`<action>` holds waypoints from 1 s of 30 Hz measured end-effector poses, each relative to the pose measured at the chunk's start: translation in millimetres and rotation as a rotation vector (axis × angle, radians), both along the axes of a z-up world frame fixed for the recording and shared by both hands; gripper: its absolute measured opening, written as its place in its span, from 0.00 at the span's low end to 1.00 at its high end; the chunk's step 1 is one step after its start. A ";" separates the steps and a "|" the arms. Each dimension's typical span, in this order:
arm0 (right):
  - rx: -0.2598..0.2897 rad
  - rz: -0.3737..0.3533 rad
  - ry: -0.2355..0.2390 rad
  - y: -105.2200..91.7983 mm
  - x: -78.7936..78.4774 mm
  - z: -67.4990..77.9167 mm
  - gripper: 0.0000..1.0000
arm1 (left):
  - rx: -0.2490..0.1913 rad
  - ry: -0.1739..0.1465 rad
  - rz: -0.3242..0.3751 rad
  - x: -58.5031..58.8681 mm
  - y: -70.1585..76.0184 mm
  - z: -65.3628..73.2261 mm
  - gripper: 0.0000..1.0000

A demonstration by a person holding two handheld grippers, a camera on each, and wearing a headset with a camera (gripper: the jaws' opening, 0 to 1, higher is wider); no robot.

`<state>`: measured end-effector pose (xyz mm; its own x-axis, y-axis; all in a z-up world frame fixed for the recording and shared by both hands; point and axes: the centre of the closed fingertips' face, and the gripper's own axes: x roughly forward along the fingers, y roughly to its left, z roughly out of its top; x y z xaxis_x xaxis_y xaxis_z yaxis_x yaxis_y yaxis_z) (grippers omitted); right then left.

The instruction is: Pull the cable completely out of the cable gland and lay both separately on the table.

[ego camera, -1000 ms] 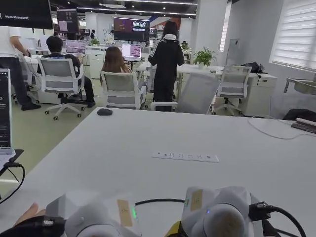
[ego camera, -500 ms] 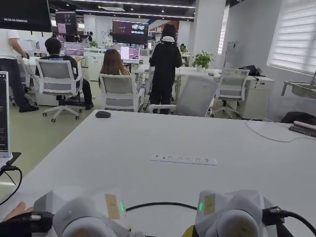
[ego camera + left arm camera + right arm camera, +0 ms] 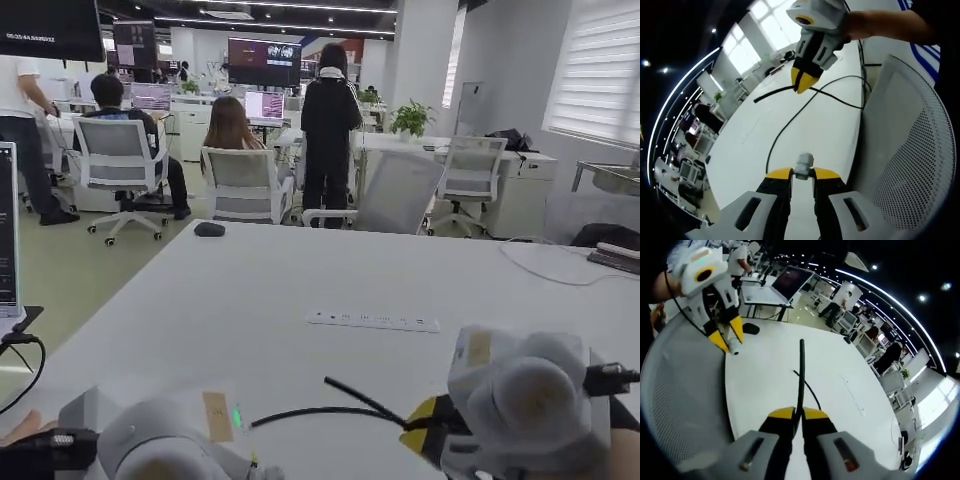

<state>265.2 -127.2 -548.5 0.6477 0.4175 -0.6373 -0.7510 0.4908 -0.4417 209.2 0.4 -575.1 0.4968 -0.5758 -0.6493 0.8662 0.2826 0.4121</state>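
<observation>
Black round cable (image 3: 801,375) is pinched between the closed yellow-tipped jaws of the right gripper (image 3: 796,414). Its free end sticks up into the air above the wide white table (image 3: 300,280). The left gripper (image 3: 802,174) is clamped on the small pale-grey plastic cable gland (image 3: 803,164), held off to one side and apart from that cable end. In the left gripper view a thinner black strand (image 3: 785,127) runs from near the gland across the tabletop; I cannot tell whether it reaches the gland. A white perforated mesh chair back (image 3: 910,150) stands close beside both grippers. Farther along the table lie a flat white power strip (image 3: 372,320) and a dark oval mouse (image 3: 210,229). Beyond them are white office chairs (image 3: 243,183) and people (image 3: 327,130).
</observation>
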 end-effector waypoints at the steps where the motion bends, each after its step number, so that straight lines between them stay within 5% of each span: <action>1: -0.003 -0.004 -0.011 -4.1 7.0 5.0 0.03 | 0.000 0.002 -0.001 -0.1 -1.1 -0.6 0.16; 11: 0.002 -0.041 -0.144 -31.4 89.1 60.8 0.03 | -0.008 0.040 0.006 0.4 -7.2 -14.5 0.17; 13: 0.119 -0.081 -0.152 -32.6 114.9 77.4 0.03 | -0.010 0.043 0.011 0.6 -7.5 -15.3 0.17; 17: 0.285 -0.198 -0.131 -50.0 163.1 86.4 0.03 | -0.029 0.050 0.029 1.8 -8.1 -16.8 0.17; 21: 0.253 -0.282 -0.122 -79.1 206.8 64.9 0.03 | -0.043 0.058 0.069 6.2 -1.3 -15.2 0.17; 25: 0.153 -0.365 -0.084 -113.9 243.3 20.7 0.03 | -0.071 0.071 0.125 6.2 9.0 -11.3 0.17; 30: 0.144 -0.487 0.027 -147.6 260.7 -27.6 0.04 | -0.108 0.109 0.172 -1.8 15.5 -13.0 0.17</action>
<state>525.9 -274.8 -576.2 0.7732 0.1557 -0.6147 -0.4298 0.8414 -0.3275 207.5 15.9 -588.1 0.5243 -0.5579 -0.6433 0.8390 0.4675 0.2784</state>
